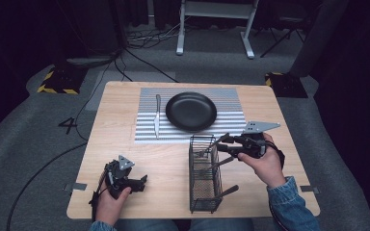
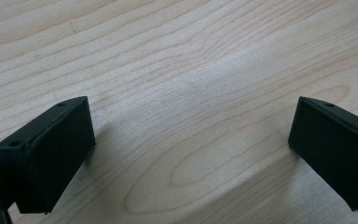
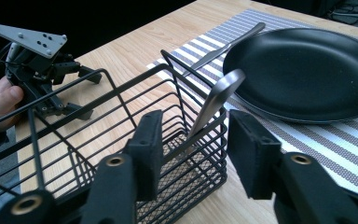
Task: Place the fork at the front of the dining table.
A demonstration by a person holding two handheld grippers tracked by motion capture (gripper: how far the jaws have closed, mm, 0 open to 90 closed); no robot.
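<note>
Wooden table (image 1: 125, 159) carries a grey striped placemat (image 1: 231, 129). On the mat: black plate (image 1: 191, 111), knife (image 1: 157, 115) just left of it. Near front edge: black wire basket (image 1: 204, 173) holding utensils.

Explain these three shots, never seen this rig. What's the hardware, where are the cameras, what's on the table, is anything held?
No robot: a person holds a two-jaw gripper in each hand. The high view looks down on the wooden table from above the person. The other two come from cameras riding on the grippers, looking along their black jaws.

On the table: a striped placemat carrying a black plate with a knife beside it, and nearer the person a wire basket with utensil handles sticking out.

The left gripper rests low over bare wood, jaws wide apart, holding nothing. The right gripper is open at the basket's far end, a jaw on either side of one metal handle, not closed on it.
</note>
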